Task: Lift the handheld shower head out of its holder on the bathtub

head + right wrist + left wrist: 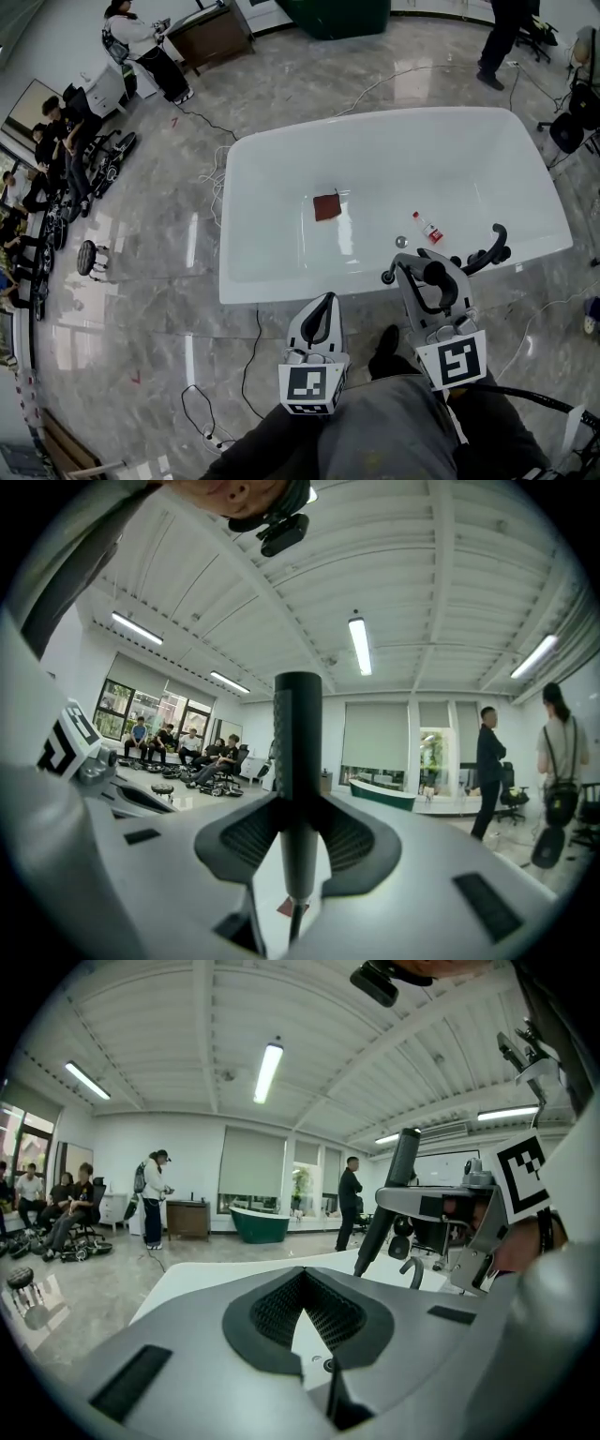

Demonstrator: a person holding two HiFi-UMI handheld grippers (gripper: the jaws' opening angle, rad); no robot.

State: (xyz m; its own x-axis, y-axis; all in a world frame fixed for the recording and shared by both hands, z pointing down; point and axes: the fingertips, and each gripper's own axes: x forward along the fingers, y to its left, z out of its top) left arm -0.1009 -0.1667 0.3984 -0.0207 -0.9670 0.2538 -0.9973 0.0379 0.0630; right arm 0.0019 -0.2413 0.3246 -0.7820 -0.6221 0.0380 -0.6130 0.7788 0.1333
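White bathtub (281, 284) on a marble floor (169, 253) fills our view. Our right gripper (298, 808) pinches the black shower head (298, 724) upright by its handle at the tub's near rim, beside the black faucet (488, 251). Left gripper (322, 306) has its jaws pressed together on nothing, just outside that rim.

Logs left gripper (302, 1274) at 6 o'clock, jaws tip to tip, nothing between. Logs right gripper (398, 1206) at 3 o'clock, black shower head handle (403, 1162) slanting up through it. Notes white bathtub rim (192, 1283) at 8 o'clock, green tub (262, 1222) near centre, seated people (56, 1213) at 9 o'clock.
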